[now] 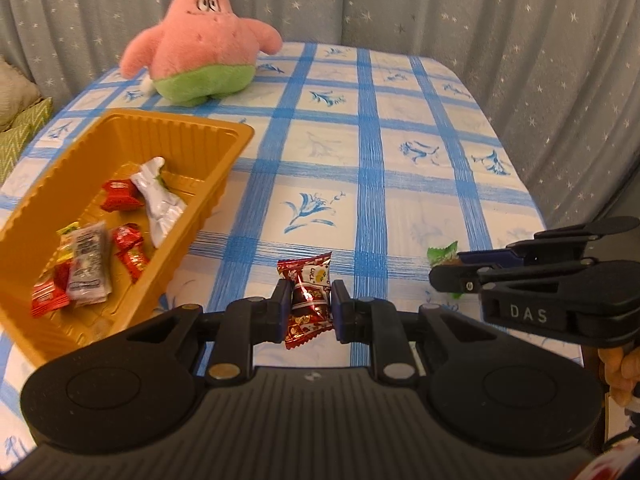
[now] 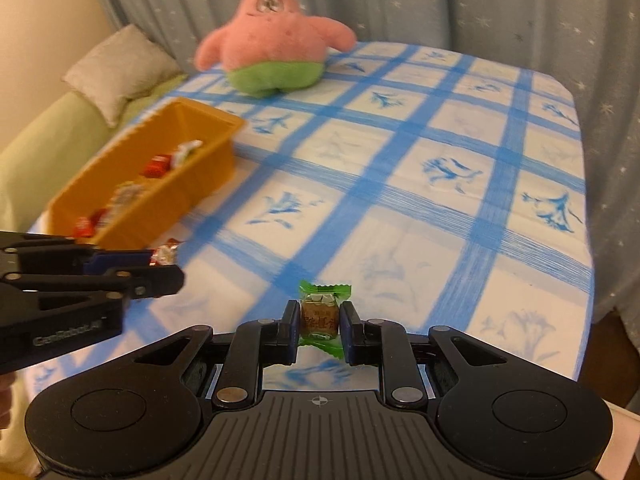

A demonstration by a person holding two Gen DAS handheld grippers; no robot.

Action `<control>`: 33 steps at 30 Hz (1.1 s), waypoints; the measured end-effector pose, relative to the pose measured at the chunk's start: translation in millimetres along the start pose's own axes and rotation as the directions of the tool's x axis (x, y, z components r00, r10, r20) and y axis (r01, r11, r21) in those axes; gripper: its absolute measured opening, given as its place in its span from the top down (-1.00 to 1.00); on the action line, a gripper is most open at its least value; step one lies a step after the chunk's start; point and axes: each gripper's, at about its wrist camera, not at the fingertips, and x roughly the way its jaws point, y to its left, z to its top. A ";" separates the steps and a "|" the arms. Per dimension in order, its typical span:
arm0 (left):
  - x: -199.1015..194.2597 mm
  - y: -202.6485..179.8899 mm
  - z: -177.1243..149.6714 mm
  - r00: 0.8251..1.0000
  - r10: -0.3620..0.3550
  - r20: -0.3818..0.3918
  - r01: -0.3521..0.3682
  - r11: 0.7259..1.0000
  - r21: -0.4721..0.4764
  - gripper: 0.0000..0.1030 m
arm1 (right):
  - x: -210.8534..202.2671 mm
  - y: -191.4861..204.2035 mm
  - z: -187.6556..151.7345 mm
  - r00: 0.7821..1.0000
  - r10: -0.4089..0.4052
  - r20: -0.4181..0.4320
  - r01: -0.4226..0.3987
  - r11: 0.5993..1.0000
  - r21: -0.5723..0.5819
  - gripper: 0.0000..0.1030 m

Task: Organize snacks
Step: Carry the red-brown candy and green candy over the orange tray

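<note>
Snacks are being picked up: the left gripper [image 1: 307, 307] pinches a red candy [image 1: 308, 300], and the right gripper [image 2: 319, 326] pinches a green candy [image 2: 320, 314], both just above the checked tablecloth [image 1: 400, 168]. Next, I think, both go into the orange tray [image 1: 168, 128], where other snacks already lie.

We count one orange tray [image 1: 224, 168], and in it about seven wrapped snacks: four red packets [image 1: 120, 196], one silver wrapper [image 1: 160, 204], one grey packet [image 1: 90, 268] and one yellow-green packet [image 1: 68, 246]; overlap leaves that tally uncertain. Outside the tray we count two more sweets, one red candy [image 1: 310, 300] and one green candy [image 2: 320, 316]. We see one pink plush star [image 1: 200, 36], one pillow [image 2: 120, 68] and two grippers.
</note>
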 end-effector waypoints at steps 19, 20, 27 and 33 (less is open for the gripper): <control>-85.0 43.2 -5.8 0.991 0.064 0.116 -0.055 0.995 -0.083 0.63 | -34.3 79.1 16.8 0.981 0.193 0.011 -0.191 0.977 -0.093 0.59; -87.3 46.7 -5.2 0.990 0.069 0.119 -0.059 0.995 -0.085 0.63 | -34.1 83.0 18.9 0.980 0.197 0.014 -0.195 0.976 -0.098 0.59; -99.1 75.6 -2.6 0.985 0.101 0.140 -0.088 0.991 -0.100 0.63 | -27.7 109.6 33.4 0.974 0.223 0.026 -0.218 0.968 -0.128 0.59; -102.1 102.0 2.3 0.980 0.129 0.153 -0.113 0.987 -0.112 0.63 | -14.5 128.3 47.6 0.971 0.237 0.027 -0.231 0.962 -0.144 0.59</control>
